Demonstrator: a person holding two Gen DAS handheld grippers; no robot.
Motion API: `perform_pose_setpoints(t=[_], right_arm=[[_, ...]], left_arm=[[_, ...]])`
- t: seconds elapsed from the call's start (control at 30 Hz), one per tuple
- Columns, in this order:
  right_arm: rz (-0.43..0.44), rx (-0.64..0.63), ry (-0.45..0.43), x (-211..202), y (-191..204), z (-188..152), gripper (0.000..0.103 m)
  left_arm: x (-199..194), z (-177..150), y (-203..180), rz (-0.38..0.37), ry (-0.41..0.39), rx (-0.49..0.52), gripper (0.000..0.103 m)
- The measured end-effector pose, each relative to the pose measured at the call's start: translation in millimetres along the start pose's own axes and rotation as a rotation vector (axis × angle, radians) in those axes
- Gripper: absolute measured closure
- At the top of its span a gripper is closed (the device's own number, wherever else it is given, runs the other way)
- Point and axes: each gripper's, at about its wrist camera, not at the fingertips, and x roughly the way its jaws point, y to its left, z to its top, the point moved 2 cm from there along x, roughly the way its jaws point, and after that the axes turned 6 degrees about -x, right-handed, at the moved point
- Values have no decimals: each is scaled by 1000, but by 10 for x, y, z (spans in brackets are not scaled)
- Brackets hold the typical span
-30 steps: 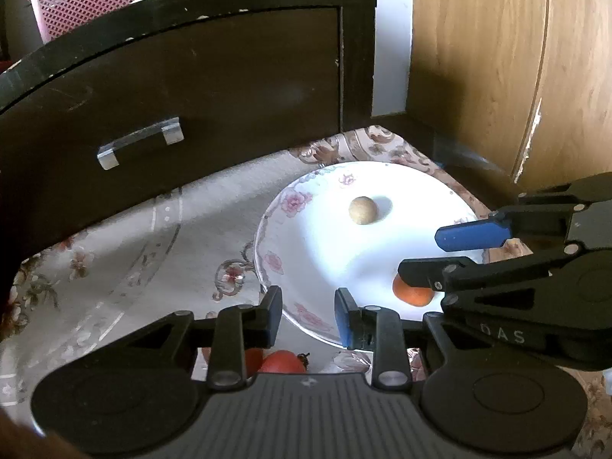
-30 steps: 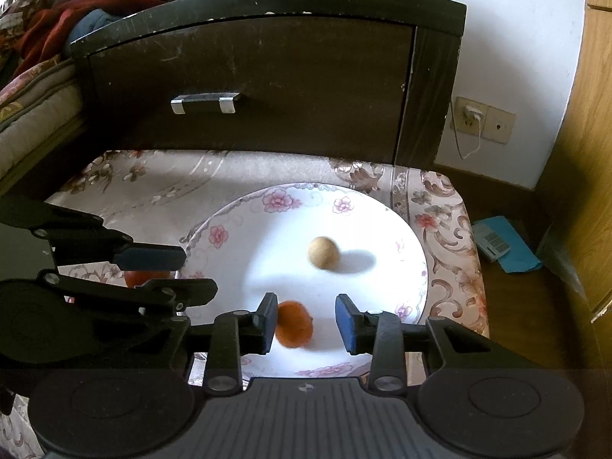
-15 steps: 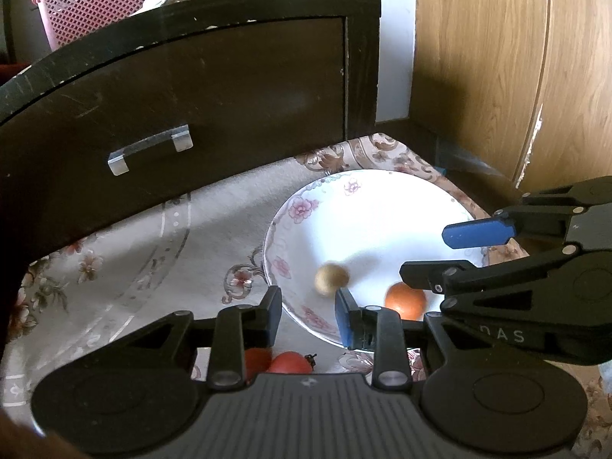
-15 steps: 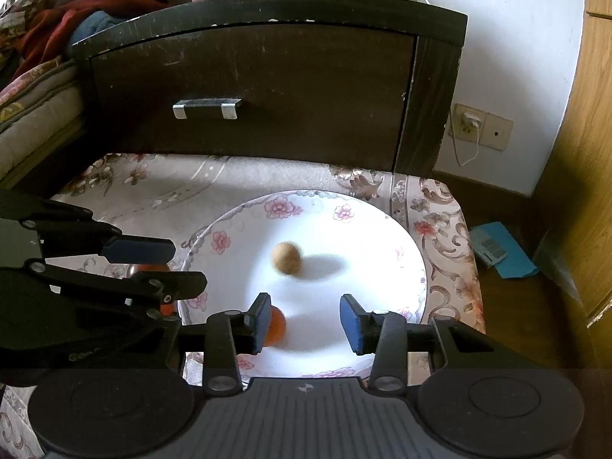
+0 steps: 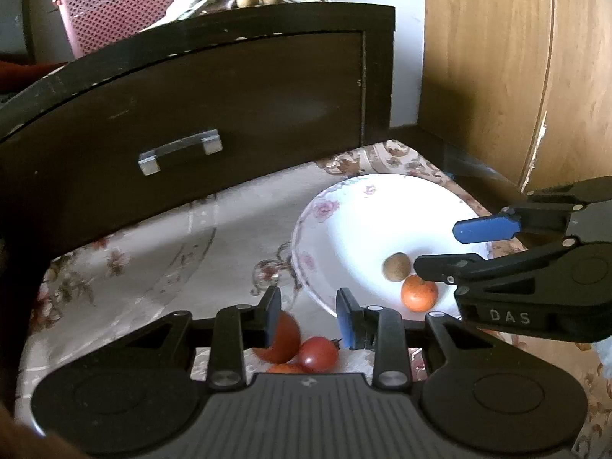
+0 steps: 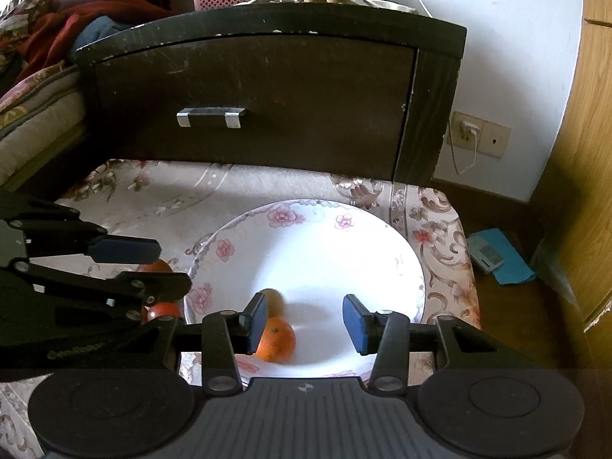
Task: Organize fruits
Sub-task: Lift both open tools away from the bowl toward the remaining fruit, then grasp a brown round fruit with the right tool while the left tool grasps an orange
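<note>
While both grippers hung empty, fruit sat on the floral plate [image 6: 382,252].
The right gripper [image 6: 304,319], just widening, stood open beside the orange [image 6: 277,338]; the left gripper [image 5: 308,315] gaped narrowly above the tomatoes [image 5: 317,354] at lower centre.

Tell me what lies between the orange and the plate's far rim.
In the right wrist view, a small brown fruit sits just behind the orange; beyond it the plate is bare up to the far rim.
</note>
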Motion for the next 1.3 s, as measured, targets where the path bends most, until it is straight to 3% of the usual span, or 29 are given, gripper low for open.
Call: perform_pose_setpoints(t=[0.37, 0.93, 1.3], right_arm=[[5, -16, 8, -49, 114, -14, 65], [157, -123, 41, -290, 769, -158, 64], [210, -165, 98, -303, 1101, -424, 63]], left_arm=[[-244, -150, 235, 5, -4, -15, 58], [-576, -668, 507, -27, 79, -100, 58], [-529, -828, 515, -30, 123, -86, 58]])
